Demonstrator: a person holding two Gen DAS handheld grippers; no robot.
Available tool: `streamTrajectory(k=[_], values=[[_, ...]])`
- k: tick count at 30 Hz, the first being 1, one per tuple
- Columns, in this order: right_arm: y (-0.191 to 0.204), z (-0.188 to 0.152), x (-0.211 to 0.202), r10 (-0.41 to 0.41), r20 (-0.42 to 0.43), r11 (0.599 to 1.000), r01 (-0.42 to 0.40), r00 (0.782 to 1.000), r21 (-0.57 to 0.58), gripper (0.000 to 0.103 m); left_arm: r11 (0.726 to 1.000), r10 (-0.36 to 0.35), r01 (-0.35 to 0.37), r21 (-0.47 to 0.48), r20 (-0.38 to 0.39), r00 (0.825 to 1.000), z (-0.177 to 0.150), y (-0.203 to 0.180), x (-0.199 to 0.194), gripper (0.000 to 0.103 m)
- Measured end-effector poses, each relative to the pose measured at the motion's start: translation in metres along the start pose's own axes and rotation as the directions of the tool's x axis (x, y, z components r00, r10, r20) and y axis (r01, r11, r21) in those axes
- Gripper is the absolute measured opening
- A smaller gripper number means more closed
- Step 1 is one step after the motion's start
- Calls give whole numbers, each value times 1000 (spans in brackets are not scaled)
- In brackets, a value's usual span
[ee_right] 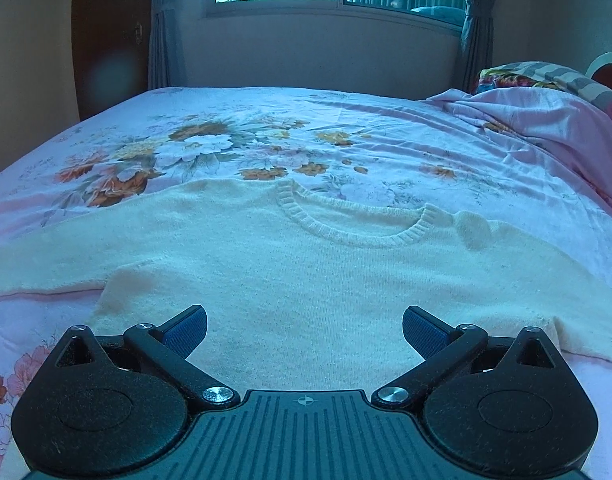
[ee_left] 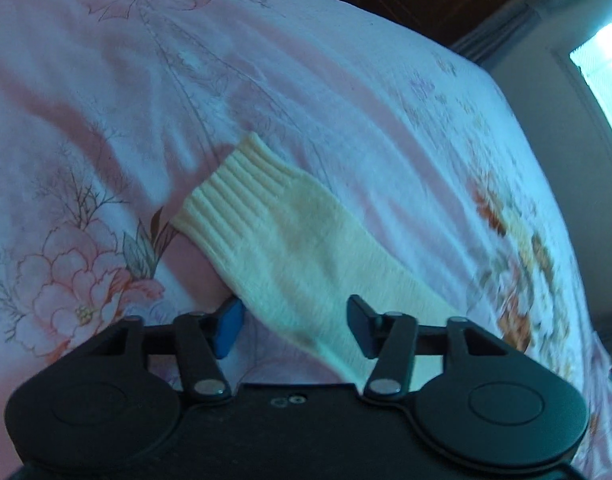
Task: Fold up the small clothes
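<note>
Floral bedsheet point(ee_right: 234, 148) covers the bed; I read no writing anywhere. My right gripper point(ee_right: 304, 332) is spread wide above the sweater point(ee_right: 306, 264), holding nothing. My left gripper point(ee_left: 296, 326) is partly open astride the sleeve point(ee_left: 290, 240), whose cuff points to 11 o'clock; contact unclear.

The sweater point(ee_right: 306, 272) was a plain cream knit, ribbed at the cuff point(ee_left: 234, 184) and neckline. The bedsheet point(ee_right: 345, 140) was pale pink with big orange, white and pink flowers. Curtains point(ee_right: 166, 20) looked grey-blue, and both grippers were black with blue finger pads point(ee_right: 423, 330).
</note>
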State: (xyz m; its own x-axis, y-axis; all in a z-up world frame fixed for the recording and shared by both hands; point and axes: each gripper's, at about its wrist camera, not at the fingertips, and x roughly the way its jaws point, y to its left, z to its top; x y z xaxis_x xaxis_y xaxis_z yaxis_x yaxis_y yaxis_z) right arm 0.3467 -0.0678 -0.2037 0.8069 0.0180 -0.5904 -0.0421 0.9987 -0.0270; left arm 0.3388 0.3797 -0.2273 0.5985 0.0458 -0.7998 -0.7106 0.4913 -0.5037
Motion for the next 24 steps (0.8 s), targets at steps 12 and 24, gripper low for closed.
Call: streamTrajectory(k=[12, 24], values=[[-8, 0, 7, -48, 0, 999, 48, 999, 3, 103, 995, -85, 78, 63, 124, 989, 1, -26, -23, 2], [-46, -1, 15, -14, -83, 996, 21, 996, 86, 103, 625, -418, 375, 684, -111, 901, -152, -197, -109, 2]])
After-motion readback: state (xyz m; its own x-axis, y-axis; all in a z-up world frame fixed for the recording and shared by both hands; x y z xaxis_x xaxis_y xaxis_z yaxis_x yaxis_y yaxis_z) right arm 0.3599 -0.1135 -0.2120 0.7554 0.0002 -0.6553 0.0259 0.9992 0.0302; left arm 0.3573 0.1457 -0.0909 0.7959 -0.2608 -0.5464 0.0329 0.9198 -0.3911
